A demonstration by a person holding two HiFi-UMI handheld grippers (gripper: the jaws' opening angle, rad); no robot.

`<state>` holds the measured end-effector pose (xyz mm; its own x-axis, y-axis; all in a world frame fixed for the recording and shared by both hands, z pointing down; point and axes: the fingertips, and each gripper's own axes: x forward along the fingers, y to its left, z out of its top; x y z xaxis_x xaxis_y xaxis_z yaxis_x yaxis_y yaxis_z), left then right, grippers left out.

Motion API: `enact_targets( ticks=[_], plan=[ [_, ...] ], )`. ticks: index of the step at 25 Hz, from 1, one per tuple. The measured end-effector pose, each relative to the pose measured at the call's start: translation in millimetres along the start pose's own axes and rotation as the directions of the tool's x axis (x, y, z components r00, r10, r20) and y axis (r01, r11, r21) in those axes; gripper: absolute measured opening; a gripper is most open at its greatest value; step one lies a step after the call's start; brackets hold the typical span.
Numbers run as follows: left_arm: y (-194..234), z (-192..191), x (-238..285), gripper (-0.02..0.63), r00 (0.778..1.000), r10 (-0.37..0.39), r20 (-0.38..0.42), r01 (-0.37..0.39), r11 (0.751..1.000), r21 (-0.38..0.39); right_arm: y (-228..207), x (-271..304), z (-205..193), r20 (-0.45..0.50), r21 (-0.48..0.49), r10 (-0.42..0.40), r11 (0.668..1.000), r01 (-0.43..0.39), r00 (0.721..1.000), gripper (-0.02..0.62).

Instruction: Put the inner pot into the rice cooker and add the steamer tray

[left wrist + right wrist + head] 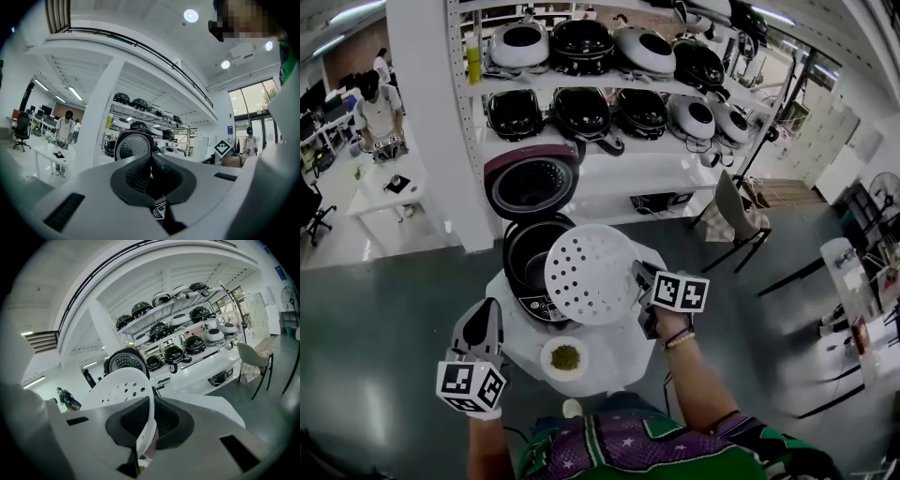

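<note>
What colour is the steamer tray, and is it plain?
The tray is white, dotted with round holes; it shows best in the head view.

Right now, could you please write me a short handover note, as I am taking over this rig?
Left gripper: shut, empty, low at the left.
Right gripper: shut on the rim of the steamer tray, held in the air by the open rice cooker.
Done: the inner pot appears to be seated in the cooker.
Left: lower the tray onto the pot and release it.
</note>
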<state>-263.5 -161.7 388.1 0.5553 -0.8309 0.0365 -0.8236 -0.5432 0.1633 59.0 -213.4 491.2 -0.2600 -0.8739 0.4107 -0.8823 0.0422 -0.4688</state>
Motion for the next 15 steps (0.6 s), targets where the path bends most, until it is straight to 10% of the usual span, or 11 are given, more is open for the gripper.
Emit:
enact_targets(
  ticks=[15],
  plan=[
    [15.2,5.1,0.8,0.021,0.988,0.151,-0.008,-0.151,0.988,0.023,30.1,90.4,25.3,-0.09,-0.078,0.133,0.987,-0.141,0.987,0.026]
  ],
)
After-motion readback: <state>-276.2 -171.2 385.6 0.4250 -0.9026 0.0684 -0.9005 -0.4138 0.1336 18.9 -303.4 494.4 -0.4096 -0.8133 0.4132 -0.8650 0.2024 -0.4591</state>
